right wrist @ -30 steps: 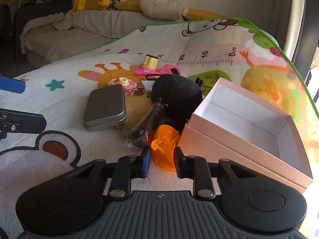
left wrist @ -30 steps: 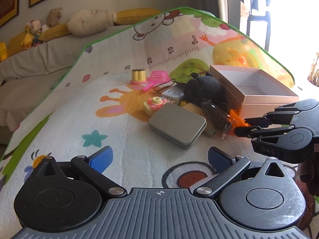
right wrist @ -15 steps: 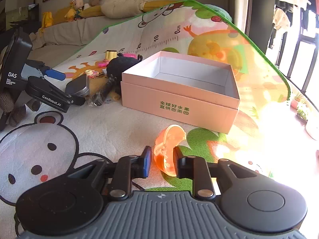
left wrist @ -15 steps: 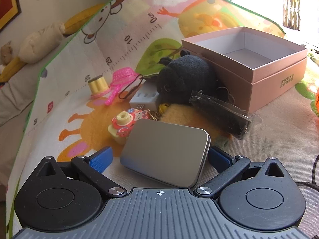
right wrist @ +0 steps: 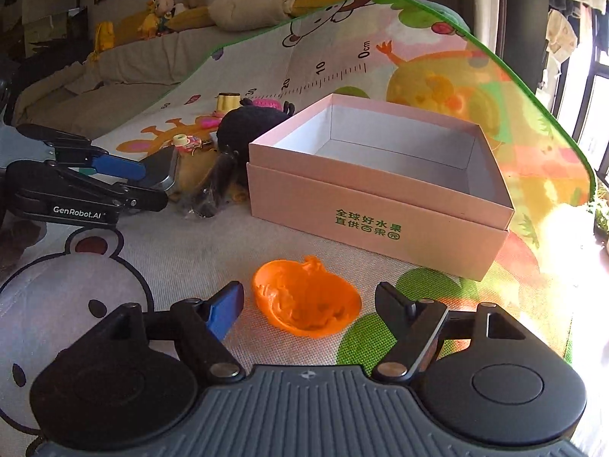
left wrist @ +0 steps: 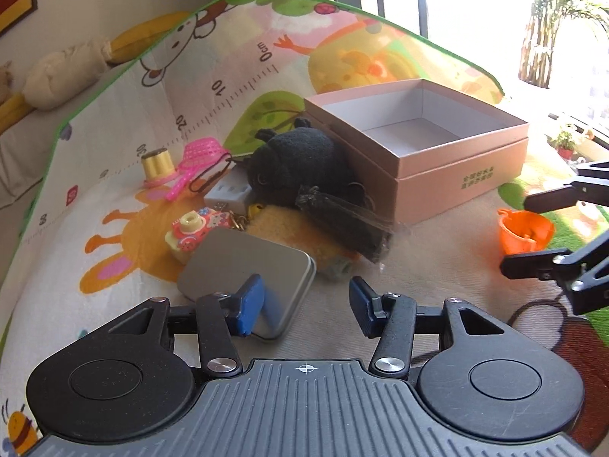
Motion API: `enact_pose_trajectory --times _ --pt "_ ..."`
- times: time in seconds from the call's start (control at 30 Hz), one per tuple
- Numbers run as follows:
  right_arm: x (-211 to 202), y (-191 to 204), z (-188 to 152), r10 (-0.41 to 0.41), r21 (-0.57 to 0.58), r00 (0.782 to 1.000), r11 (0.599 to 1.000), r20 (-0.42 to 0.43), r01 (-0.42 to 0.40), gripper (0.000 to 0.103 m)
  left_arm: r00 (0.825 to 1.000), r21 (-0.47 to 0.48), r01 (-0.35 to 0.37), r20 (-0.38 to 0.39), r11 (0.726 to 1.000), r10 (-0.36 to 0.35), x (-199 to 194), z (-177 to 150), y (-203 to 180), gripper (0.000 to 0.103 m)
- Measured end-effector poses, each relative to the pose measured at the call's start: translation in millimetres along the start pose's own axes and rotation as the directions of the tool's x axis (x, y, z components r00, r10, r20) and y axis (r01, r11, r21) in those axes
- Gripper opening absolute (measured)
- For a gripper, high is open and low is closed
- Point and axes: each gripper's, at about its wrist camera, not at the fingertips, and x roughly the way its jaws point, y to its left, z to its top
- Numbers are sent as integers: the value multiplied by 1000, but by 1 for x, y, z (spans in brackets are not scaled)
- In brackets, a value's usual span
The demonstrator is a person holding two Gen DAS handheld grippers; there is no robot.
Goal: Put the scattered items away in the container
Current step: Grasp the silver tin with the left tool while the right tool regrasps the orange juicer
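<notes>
Fingers: left gripper (left wrist: 302,301) closing on tin (left wrist: 247,266) | right gripper (right wrist: 310,301) opening, orange cup (right wrist: 306,302) unpinched | tin's corner should be gripped squarely.

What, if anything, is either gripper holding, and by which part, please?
Nothing is held. The right gripper, jaws opening, flanks the orange cup untouched; the left gripper, jaws closing, straddles the tin at its near corner.

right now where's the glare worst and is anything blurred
Left wrist view: the window corner top right is blown out; the dark plastic packet looks smeared. Right wrist view: glare washes the mat's right edge; the pink box stays sharp.
</notes>
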Motion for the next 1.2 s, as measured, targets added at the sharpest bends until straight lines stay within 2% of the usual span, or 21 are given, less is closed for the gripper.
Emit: enact_pose_trajectory --times 0.03,0.07,0.13,0.23,0.3,0.37,0.47,0.53,0.6,0.87,1.0,1.13,1.2 --pt "2 2 1 -3 -7 1000 1000 0 3 77 1000 -8 30 -4 1000 -30 -5 -2 -3 63" --pt "3 4 1 -9 -12 1000 1000 2 9 77 999 -11 46 1 999 -46 -10 -3 -4 78" --pt "2 6 1 -14 -13 1000 1000 7 14 77 999 13 30 43 999 -30 -18 -3 -4 99" --pt "-2 8 -3 -24 -8 1000 1000 15 24 84 998 33 -44 45 998 43 -10 1 9 98" --pt "-6 10 -9 -33 -10 999 999 16 33 86 997 -14 -80 16 997 80 4 3 28 99" --pt "-8 10 -14 -21 6 1000 1000 7 21 87 997 -52 -79 -1 996 79 19 4 44 100" --pt "-11 7 -17 -25 35 1000 999 7 24 89 999 -71 -36 -4 997 36 35 6 60 101" --pt "-10 4 -17 -33 54 999 998 3 33 96 1000 -74 12 -6 997 -12 41 6 66 102" --pt "-5 4 -17 -41 61 999 997 -22 42 96 999 -73 44 -4 996 -44 45 6 69 102" --pt "2 3 -16 -29 79 998 996 -55 33 100 997 -31 76 -3 997 -76 48 6 53 103" --pt "1 5 -16 -42 76 998 996 -48 46 100 979 13 203 -31 979 -203 24 -3 23 103" --pt "2 4 -16 -42 79 998 996 -48 46 100 958 120 285 -62 951 -279 0 -20 -14 103" --pt "1 4 -16 -43 78 998 996 -47 47 100 954 165 299 -75 940 -290 -7 -26 -25 103"
